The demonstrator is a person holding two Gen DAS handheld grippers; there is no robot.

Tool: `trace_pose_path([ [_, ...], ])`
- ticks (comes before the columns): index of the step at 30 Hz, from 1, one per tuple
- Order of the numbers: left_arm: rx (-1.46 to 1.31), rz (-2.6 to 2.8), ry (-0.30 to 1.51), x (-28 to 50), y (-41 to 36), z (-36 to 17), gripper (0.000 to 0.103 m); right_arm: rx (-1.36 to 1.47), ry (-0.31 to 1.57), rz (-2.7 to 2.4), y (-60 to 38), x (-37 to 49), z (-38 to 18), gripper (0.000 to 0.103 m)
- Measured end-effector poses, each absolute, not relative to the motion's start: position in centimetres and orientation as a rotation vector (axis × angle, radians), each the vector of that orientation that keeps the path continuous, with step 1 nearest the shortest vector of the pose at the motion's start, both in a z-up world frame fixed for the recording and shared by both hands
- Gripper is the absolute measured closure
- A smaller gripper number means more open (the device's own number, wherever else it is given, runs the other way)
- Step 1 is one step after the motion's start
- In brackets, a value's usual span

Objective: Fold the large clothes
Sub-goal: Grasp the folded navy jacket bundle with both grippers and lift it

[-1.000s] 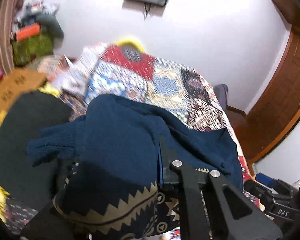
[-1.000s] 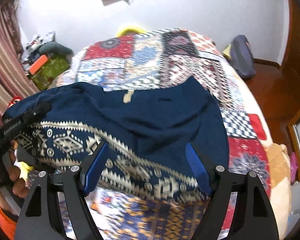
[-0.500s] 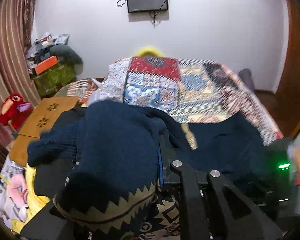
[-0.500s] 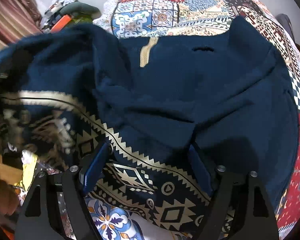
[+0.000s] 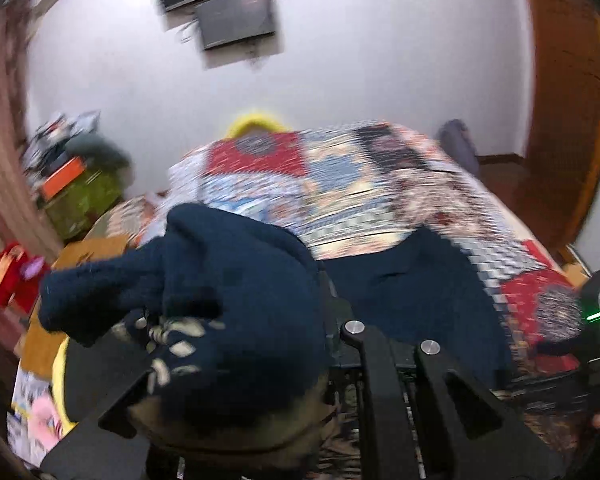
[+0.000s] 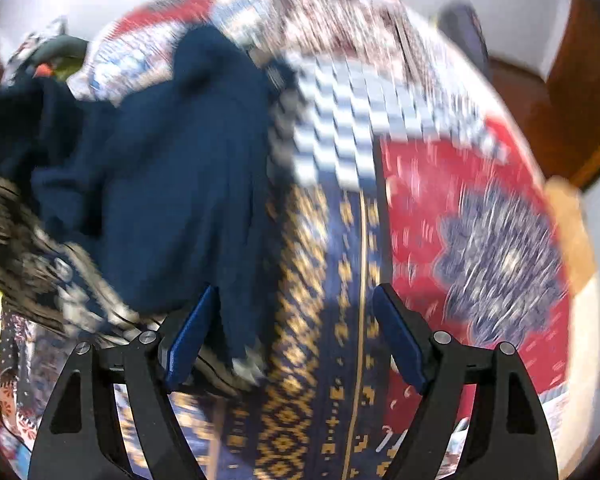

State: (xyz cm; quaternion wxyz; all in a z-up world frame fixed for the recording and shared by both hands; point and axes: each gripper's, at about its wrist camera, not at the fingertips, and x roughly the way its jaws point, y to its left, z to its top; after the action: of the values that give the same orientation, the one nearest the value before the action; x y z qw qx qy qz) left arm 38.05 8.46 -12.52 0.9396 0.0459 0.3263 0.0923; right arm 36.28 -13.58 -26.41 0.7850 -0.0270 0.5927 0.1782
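Observation:
A navy knitted sweater with a cream patterned hem is bunched over my left gripper, which is shut on it. The fabric hides the left finger and a sleeve hangs off to the left. The rest of the sweater lies spread on the patchwork quilt. My right gripper hangs open just above the bed, pointing steeply down. The sweater's right edge lies by its left blue pad, and the pads press on nothing. Both views are blurred by motion.
The quilt-covered bed fills the middle. A screen hangs on the white wall behind. A green box with clutter and a red plush toy sit at the left. A wooden door stands at the right.
My right gripper has dropped toward the bed and slid right, from over the sweater's body to its right edge and the quilt. My left gripper has rolled and shifted, still holding the sweater.

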Motion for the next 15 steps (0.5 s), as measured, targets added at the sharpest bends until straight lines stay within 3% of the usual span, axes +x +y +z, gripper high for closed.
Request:
trace_pose_path([
  [7,0.152,-0.164,0.797,39.9,-0.6,-14.7,0.089,0.028,1.286,0.424,-15.4,36.2,-26.7,0.025],
  [15,-0.024,-0.286,1.020,41.7,0.7,-20.8,0.089,0.024,1.238,0.361,-18.2,34.5,-23.9,0.025],
])
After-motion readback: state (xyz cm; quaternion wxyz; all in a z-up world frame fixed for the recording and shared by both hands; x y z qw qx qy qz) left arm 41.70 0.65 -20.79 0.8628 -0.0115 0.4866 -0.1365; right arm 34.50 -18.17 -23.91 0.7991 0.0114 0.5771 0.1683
